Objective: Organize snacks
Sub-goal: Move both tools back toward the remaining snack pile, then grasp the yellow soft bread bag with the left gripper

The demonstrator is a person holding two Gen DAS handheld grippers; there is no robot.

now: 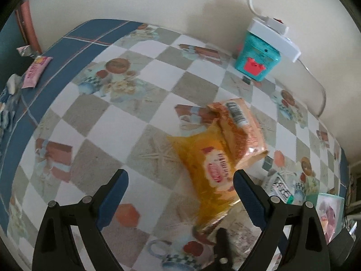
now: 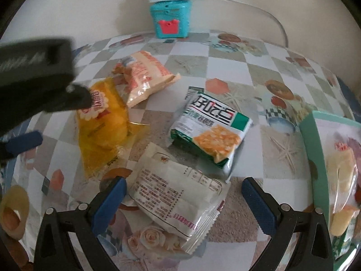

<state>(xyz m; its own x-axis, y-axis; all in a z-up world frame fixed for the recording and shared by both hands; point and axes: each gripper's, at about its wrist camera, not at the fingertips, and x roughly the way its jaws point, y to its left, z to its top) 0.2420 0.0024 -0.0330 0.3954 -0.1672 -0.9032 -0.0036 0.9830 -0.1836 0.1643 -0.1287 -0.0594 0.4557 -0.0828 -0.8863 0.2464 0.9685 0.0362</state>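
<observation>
Left hand-held gripper: jaws wide, nothing gripped, angled down over the yellow snack pack, right finger at its edge. Right hand-held gripper: jaws wide, nothing gripped, straddling the white snack pack, pads not touching it. On checkered table, centre: yellow pack w/ orange pack overlapping its far end; green cracker pack just beside white one. Teal box at back by wall. Green-rimmed tray at right edge, snacks inside. Pink pack far left, well apart.
</observation>
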